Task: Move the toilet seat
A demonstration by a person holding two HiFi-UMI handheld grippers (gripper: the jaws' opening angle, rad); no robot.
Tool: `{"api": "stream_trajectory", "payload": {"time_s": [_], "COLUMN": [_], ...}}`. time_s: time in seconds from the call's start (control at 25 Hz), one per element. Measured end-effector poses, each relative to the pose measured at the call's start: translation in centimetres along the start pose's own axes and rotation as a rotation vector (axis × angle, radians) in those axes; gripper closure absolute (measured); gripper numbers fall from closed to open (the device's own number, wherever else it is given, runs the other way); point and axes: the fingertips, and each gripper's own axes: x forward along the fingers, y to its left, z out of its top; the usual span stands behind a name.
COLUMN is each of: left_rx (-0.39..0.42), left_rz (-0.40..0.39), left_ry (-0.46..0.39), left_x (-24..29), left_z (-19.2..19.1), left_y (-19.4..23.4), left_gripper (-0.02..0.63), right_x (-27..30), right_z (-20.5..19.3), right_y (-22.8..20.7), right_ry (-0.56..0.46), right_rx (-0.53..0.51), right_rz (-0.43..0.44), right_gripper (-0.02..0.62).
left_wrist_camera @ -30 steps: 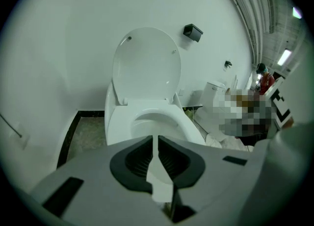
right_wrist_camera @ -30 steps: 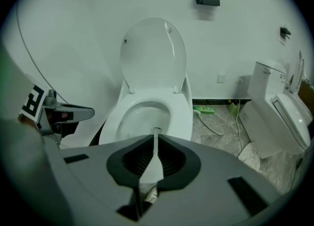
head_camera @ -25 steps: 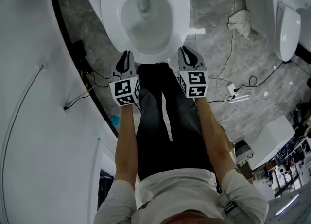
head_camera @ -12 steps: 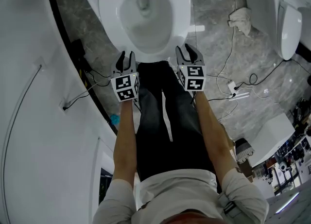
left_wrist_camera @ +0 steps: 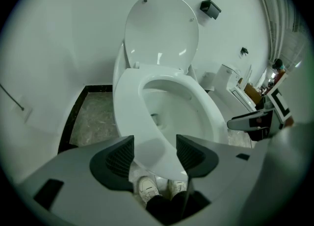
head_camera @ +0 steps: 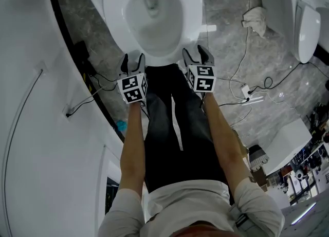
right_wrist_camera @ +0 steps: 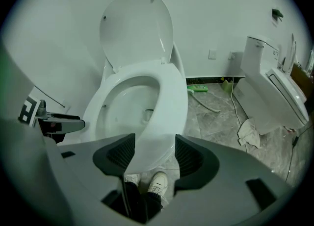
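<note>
The white toilet seat (head_camera: pixel 115 17) lies down on the bowl, and its lid (left_wrist_camera: pixel 162 29) stands up against the wall. My left gripper (head_camera: pixel 132 61) is at the seat's front left rim and my right gripper (head_camera: pixel 196 53) at its front right rim. Both pairs of jaws have just been opening. In the left gripper view the seat's front edge (left_wrist_camera: pixel 147 146) lies between the pads of the left gripper (left_wrist_camera: pixel 154 154) without being pressed. In the right gripper view, the seat's rim (right_wrist_camera: pixel 162 122) likewise sits loose inside the right gripper (right_wrist_camera: pixel 151 154).
The person's dark-trousered legs (head_camera: pixel 169 128) stand right before the bowl. A second toilet (head_camera: pixel 303 22) is at the right, with a crumpled cloth (head_camera: pixel 254 22) and cables (head_camera: pixel 247 94) on the marble floor. A white curved wall (head_camera: pixel 31 102) runs along the left.
Both grippers have sunk toward the seat's front rim, and their jaws have gone from shut to open, now straddling the rim.
</note>
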Motion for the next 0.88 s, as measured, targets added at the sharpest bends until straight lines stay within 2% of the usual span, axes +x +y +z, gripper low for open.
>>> {"api": "stream_trajectory", "payload": {"time_s": [0.24,0.36,0.56,0.88], "left_rx": [-0.034,-0.065,-0.085,-0.122], "left_rz": [0.010,-0.002,-0.018,-0.032], "left_ry": [0.022,0.037,0.069,0.067], "left_x": [0.9,1.6,2.5,3.2], "left_z": [-0.6,-1.3,-1.9,-1.7], "left_y": [0.5,0.8,0.8,0.8], "left_gripper": [0.288,0.237,0.219,0.209], "right_x": [0.9,1.5,2.3,3.4], "right_z": [-0.5,-0.8,-1.3,-1.4], "right_y": [-0.1,-0.2,-0.4,-0.4], "right_ry": [0.010,0.014,0.034,0.056], "right_rx": [0.023,0.034,0.070,0.094], "right_rz": [-0.003,-0.001,0.022,0.048], "right_gripper": [0.294,0.273,0.245,0.235]}}
